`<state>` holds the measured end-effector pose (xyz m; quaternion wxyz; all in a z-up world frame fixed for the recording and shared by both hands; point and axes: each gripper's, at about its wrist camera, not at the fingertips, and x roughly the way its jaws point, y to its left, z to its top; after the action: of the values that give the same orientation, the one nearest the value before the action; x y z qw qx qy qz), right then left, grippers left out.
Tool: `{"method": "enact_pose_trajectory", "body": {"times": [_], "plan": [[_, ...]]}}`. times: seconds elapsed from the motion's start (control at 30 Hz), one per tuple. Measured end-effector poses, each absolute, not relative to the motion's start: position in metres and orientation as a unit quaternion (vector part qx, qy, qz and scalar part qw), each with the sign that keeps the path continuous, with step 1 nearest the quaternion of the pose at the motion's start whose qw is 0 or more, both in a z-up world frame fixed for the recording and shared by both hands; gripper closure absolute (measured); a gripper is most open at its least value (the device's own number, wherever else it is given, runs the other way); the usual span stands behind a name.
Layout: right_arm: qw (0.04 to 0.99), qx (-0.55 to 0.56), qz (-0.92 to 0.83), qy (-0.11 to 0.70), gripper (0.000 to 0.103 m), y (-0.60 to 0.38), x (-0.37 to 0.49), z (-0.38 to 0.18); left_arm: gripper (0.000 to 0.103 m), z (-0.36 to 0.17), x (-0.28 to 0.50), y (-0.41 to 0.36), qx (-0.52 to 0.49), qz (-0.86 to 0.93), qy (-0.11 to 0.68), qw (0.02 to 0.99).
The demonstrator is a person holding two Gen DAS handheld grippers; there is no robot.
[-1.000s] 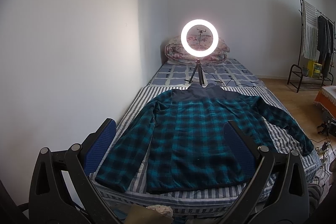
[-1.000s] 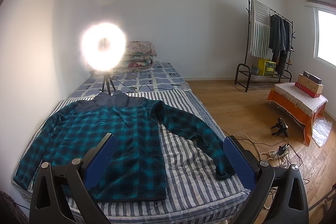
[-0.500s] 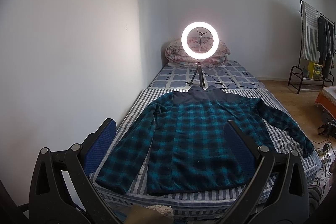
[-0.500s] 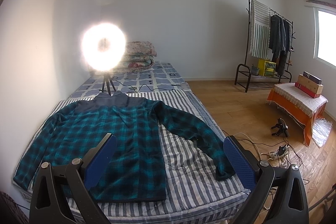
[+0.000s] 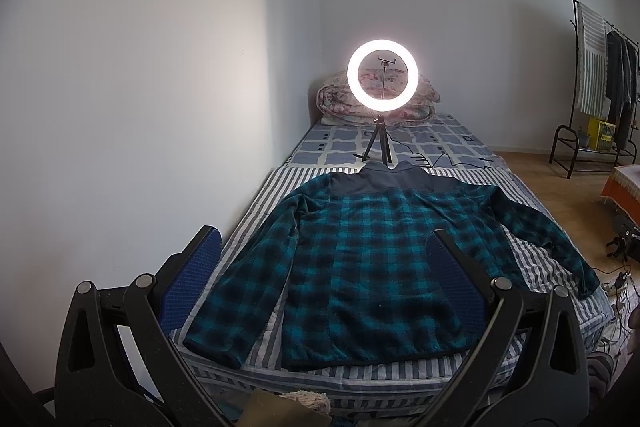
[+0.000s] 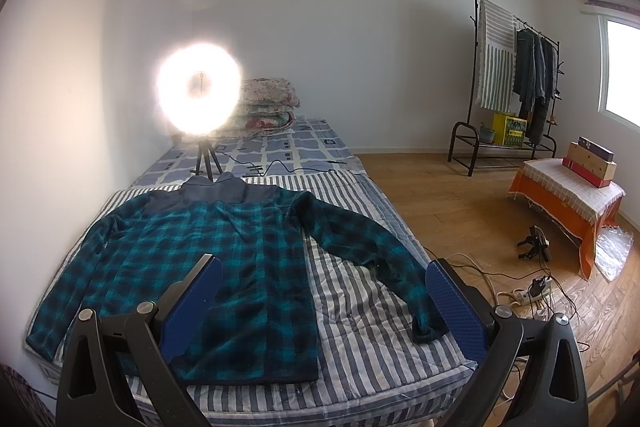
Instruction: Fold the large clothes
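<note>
Plaid jacket (image 5: 372,267) spread flat on the striped bed (image 6: 360,307), nothing folded yet.
Left gripper (image 5: 324,267) and right gripper (image 6: 324,291) hover at six o'clock, jaws wide, empty; every fold remains.

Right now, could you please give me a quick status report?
Both tongs open, empty, left, right. Plaid jacket flat on bed, unfolded. Ring light behind collar.

Black tool (image 5: 322,247) arms, blue pads (image 5: 192,283) — silver screws

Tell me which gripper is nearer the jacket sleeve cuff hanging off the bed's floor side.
Right. The right gripper has that cuff by its right finger; the left gripper faces the jacket's body, cuff far right.
</note>
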<state>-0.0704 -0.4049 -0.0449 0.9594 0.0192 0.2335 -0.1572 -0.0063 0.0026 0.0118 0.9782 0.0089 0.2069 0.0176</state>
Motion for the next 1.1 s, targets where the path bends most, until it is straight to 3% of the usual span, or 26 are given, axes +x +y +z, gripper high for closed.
{"method": "enact_pose_trajectory", "body": {"times": [1.1], "plan": [[0.959,0.021,-0.156,0.237,0.000,-0.402,-0.069,-0.046,0.000,-0.001,0.000,0.021,0.003,0.037,0.220,0.975]]}}
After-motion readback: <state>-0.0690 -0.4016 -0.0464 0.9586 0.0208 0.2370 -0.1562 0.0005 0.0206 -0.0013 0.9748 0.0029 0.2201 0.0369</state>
